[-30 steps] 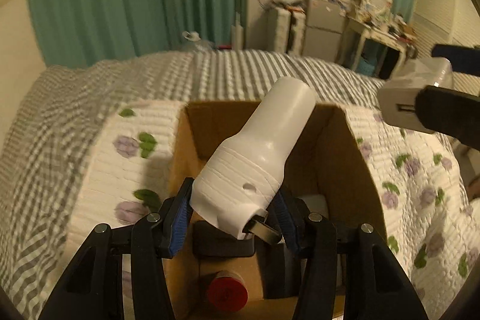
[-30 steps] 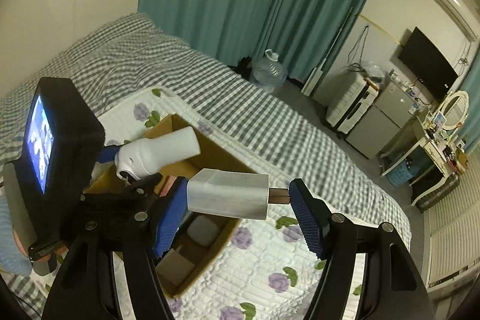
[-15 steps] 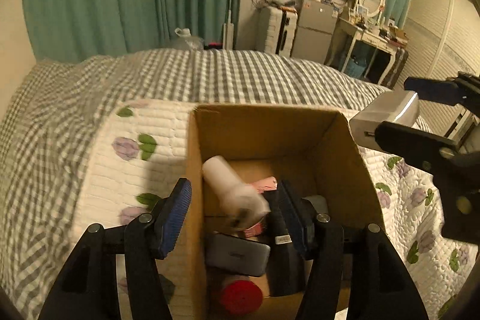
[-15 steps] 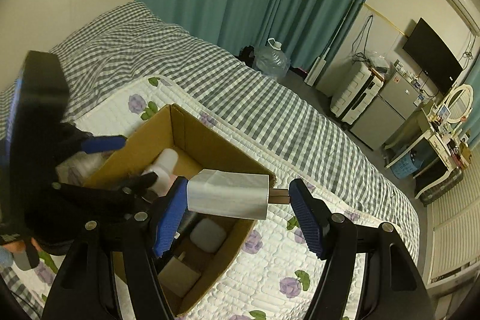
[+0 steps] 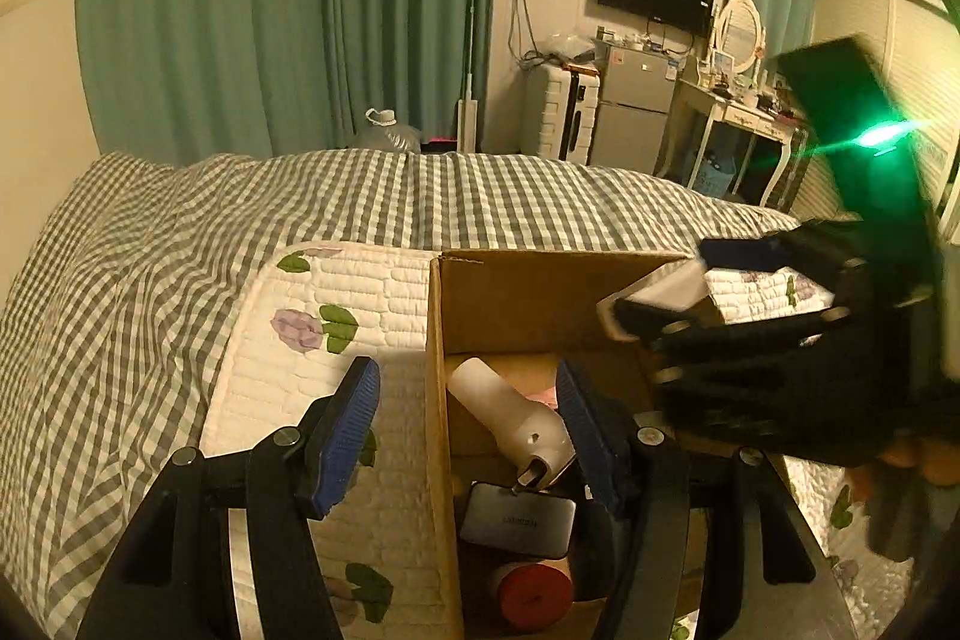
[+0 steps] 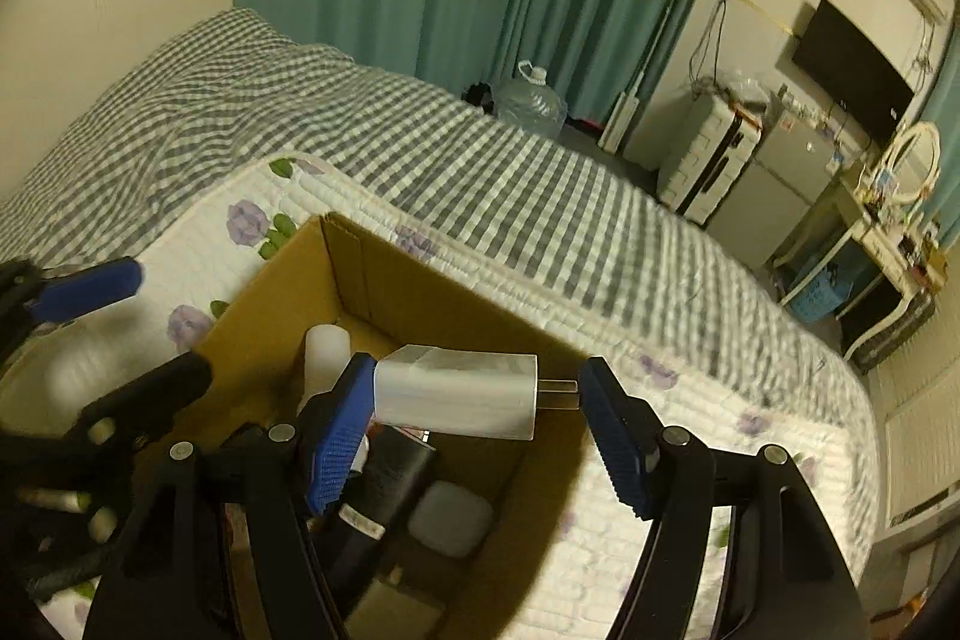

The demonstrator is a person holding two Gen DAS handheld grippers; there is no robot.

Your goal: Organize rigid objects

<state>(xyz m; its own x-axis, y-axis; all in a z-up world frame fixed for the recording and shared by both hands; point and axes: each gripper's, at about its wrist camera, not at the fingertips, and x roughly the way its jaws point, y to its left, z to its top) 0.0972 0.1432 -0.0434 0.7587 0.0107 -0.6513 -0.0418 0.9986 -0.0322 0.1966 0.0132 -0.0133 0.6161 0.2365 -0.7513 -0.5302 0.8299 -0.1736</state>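
Two grippers over the cardboard box (image 6: 456, 307) on the bed's quilt, left gripper (image 5: 468, 430) jaws opening, nothing between the pads, white bottle (image 5: 510, 421) lying inside by the box's left wall, right gripper (image 6: 474, 415) clamping a white charger (image 6: 456, 391) above the box.

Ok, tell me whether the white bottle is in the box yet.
In. The white bottle lies tipped inside the cardboard box, clear of the left gripper.
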